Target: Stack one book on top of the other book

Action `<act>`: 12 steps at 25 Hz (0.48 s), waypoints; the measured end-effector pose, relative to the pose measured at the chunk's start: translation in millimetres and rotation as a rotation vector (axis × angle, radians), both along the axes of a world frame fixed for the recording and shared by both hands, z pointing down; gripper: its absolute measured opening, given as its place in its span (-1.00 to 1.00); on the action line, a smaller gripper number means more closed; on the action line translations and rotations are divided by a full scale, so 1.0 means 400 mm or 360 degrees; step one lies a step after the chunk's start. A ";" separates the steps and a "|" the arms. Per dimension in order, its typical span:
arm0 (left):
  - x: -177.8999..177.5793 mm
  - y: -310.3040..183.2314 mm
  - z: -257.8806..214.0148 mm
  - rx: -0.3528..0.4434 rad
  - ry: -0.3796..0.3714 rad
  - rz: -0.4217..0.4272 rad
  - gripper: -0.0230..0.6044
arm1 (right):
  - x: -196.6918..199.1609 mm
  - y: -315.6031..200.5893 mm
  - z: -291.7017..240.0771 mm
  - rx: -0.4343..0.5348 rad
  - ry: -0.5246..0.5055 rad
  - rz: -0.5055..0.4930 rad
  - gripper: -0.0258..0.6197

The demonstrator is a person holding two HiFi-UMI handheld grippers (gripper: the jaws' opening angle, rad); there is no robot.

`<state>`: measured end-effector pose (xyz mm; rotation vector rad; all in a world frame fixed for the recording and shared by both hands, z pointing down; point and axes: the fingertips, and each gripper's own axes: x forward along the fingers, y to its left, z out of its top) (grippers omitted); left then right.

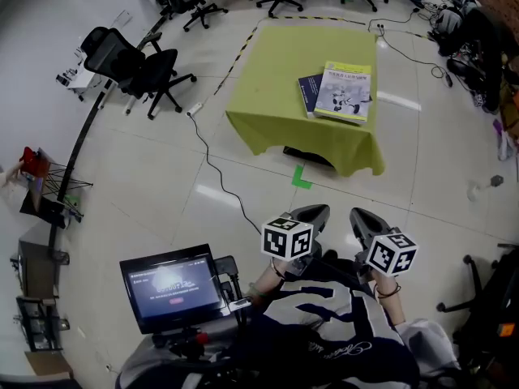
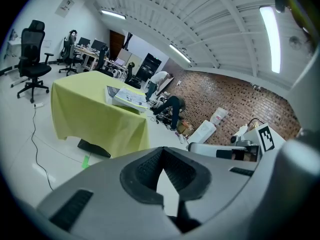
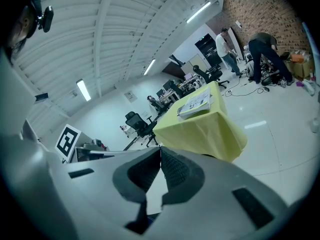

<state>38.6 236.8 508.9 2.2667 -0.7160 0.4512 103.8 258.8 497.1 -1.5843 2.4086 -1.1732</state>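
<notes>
Two books lie stacked on a table under a yellow-green cloth (image 1: 272, 79). A white book with a yellow top band (image 1: 345, 91) rests on a dark blue book (image 1: 307, 92), whose left edge sticks out. The stack also shows in the left gripper view (image 2: 127, 98) and in the right gripper view (image 3: 195, 103). My left gripper (image 1: 318, 211) and right gripper (image 1: 357, 215) hang side by side close to my body, well short of the table. Each is shut and holds nothing, jaw tips together in the left gripper view (image 2: 162, 151) and in the right gripper view (image 3: 160, 149).
A green tape mark (image 1: 301, 177) lies on the white floor before the table. A black cable (image 1: 219, 173) runs across the floor to the left. Office chairs (image 1: 134, 67) stand at the left, and a screen on a cart (image 1: 172, 286) sits beside me. People (image 3: 265, 54) stand by the brick wall.
</notes>
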 end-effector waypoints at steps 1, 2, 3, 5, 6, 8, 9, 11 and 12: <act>0.000 0.005 -0.001 0.0001 0.0002 -0.0005 -0.91 | 0.001 0.004 -0.001 0.0002 -0.0001 -0.0005 -0.95; -0.002 0.009 -0.003 0.0004 0.0003 -0.0010 -0.91 | 0.000 0.006 -0.003 0.0005 -0.0002 -0.0012 -0.95; -0.006 0.011 -0.005 0.0007 0.0004 -0.0017 -0.91 | -0.004 0.008 -0.004 0.0008 -0.0003 -0.0021 -0.95; -0.023 0.011 -0.008 0.0013 0.0004 -0.0037 -0.91 | -0.021 0.008 -0.005 0.0013 -0.0003 -0.0047 -0.95; -0.033 0.011 -0.009 0.0014 0.0005 -0.0049 -0.91 | -0.032 0.008 -0.006 0.0014 -0.0001 -0.0062 -0.95; -0.055 0.009 -0.013 0.0014 0.0010 -0.0074 -0.91 | -0.053 0.007 -0.009 0.0017 0.0005 -0.0091 -0.95; -0.063 0.008 -0.015 0.0013 0.0013 -0.0085 -0.91 | -0.062 0.006 -0.011 0.0020 0.0008 -0.0105 -0.95; -0.073 0.005 -0.015 0.0013 0.0018 -0.0100 -0.91 | -0.068 0.002 -0.013 0.0030 0.0015 -0.0122 -0.95; -0.073 0.005 -0.014 0.0013 0.0018 -0.0101 -0.91 | -0.067 0.000 -0.013 0.0034 0.0020 -0.0125 -0.95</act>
